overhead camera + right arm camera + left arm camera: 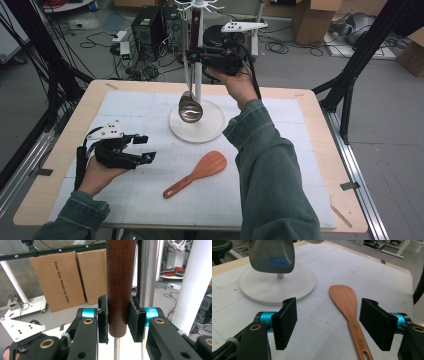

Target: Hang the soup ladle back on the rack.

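At the rack, a ladle is clamped by its wooden handle in the right gripper — held upright, likely for hooking. Spread wide, the left gripper is parked beside the spatula on the mat.

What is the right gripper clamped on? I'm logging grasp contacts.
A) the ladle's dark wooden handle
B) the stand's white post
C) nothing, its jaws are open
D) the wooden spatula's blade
A: in the right gripper view the right gripper has both jaws pressed against the ladle at its dark wooden handle, while the spatula lies on the table.
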Demonstrator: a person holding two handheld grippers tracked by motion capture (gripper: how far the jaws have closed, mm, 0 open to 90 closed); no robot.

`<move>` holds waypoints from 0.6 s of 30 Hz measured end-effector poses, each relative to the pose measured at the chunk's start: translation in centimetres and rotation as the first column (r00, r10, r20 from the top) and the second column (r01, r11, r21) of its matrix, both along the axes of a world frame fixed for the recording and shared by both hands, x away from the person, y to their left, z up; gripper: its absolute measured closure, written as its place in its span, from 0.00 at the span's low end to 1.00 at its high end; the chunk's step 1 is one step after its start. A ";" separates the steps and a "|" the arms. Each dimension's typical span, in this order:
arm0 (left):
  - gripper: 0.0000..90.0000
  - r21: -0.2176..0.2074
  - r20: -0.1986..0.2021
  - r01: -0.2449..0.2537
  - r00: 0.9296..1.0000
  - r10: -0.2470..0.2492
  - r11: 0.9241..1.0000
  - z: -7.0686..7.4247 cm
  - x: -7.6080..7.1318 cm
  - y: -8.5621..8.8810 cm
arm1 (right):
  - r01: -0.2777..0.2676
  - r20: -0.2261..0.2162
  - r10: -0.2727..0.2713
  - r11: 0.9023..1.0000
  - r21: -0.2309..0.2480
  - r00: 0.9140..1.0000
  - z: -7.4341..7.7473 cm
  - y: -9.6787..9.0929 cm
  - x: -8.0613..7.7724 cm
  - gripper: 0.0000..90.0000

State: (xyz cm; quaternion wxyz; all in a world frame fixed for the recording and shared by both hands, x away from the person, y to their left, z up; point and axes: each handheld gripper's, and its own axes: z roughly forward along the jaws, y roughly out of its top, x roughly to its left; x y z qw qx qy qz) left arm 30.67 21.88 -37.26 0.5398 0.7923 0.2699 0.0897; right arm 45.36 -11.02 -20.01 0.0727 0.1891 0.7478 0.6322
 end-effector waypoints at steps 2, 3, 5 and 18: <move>0.34 0.003 0.003 0.000 1.000 0.000 1.000 0.0 0.0 0.0 | 0.001 0.000 -0.001 1.000 -0.006 1.000 0.0 0.1 0.1 0.81; 0.34 0.003 0.003 0.000 1.000 0.000 1.000 0.0 0.0 0.0 | 0.001 -0.001 -0.001 1.000 -0.006 1.000 0.0 0.1 0.1 0.81; 0.34 0.001 0.003 -0.001 1.000 0.001 1.000 0.0 0.0 0.0 | 0.002 -0.006 -0.002 1.000 -0.008 1.000 0.0 0.3 0.2 0.81; 0.34 -0.002 0.003 -0.002 1.000 0.002 1.000 0.0 -0.1 0.3 | 0.028 -0.008 -0.028 0.999 -0.018 1.000 0.2 0.5 0.8 0.81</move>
